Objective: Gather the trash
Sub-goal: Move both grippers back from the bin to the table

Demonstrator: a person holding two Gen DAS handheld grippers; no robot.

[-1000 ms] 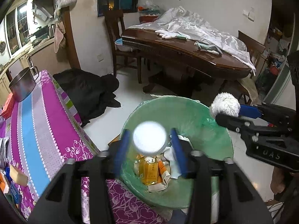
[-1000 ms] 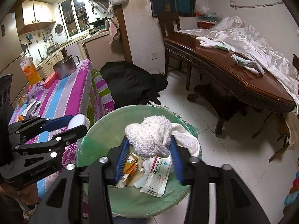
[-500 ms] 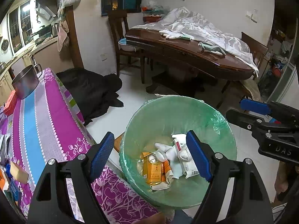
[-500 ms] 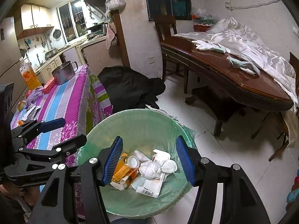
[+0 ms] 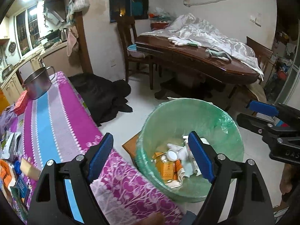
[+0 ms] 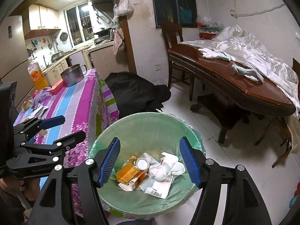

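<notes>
Two grippers held spread over a green-lined bin.

At the left, the striped bench carries a pot, a red box and a juice bottle. The left gripper is released, nothing held, its blue pads straddling the bench edge and the bin. The right gripper is likewise spread and empty, above the bin's rim. Trash lies at the bin's bottom: an orange box, a white cap, crumpled tissue, printed wrappers. A wooden table stands at the right.
</notes>
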